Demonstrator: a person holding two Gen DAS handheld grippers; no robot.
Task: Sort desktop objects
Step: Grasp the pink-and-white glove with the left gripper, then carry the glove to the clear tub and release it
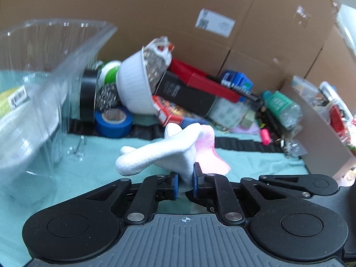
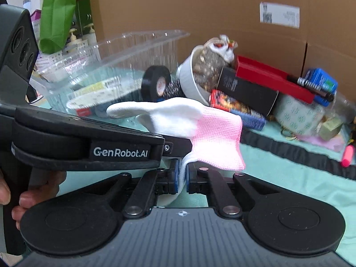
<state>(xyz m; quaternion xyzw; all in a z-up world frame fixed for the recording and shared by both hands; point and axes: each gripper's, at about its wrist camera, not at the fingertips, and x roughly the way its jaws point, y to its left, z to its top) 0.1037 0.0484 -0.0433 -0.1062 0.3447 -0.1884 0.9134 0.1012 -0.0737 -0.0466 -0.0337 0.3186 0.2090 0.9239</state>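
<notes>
A white knit glove with a pink cuff hangs above the teal cloth, pinched from two sides. My left gripper is shut on the glove's white fabric, its blue pads pressing the cloth between them. My right gripper is shut on the same glove near the pink cuff. In the right wrist view the left gripper's black body comes in from the left, and its tip sits just above my right jaws. A person's fingers hold that handle at the lower left.
A clear plastic bin stands at the left with a labelled disc inside. A pile lies along the cardboard wall: white bowl, blue tape roll, black tape, red and black boxes, green bottle, pink marker.
</notes>
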